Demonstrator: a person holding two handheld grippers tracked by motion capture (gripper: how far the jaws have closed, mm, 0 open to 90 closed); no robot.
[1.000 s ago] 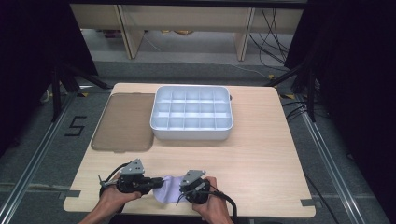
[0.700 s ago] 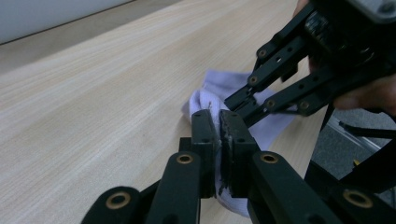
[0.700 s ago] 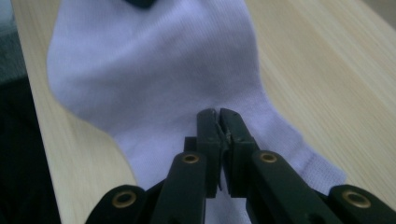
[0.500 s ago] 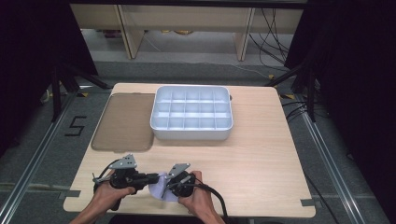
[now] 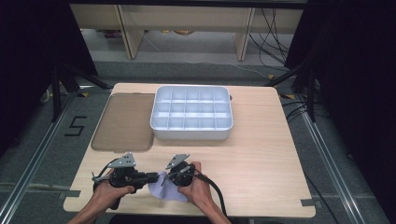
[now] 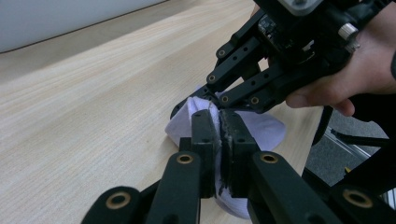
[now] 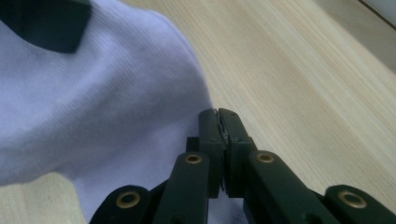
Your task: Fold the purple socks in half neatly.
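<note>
A small white cloth (image 5: pixel 161 190) lies bunched at the near edge of the wooden table (image 5: pixel 261 163), between my two hands. My left gripper (image 5: pixel 153 177) points right and is shut on the cloth (image 6: pixel 267 129); in the left gripper view its jaws (image 6: pixel 218 117) pinch a fold that rises between them. From the other side, my right gripper (image 5: pixel 170 178) points left and meets that fold. Its jaws (image 7: pixel 218 115) are pressed together at the edge of the cloth (image 7: pixel 112 93). The right gripper (image 6: pixel 194 102) stands close in front in the left gripper view, its tips in the fabric.
A white tray (image 5: pixel 191 133) with several empty compartments stands at the middle of the table's far side. Left of it lies a flat brown lid (image 5: pixel 123 122). The table's front edge runs just under my hands; its right half is bare wood.
Both hands have shifted a little to the left along the front edge, and the two grippers have drawn closer together with the cloth bunched between them.
</note>
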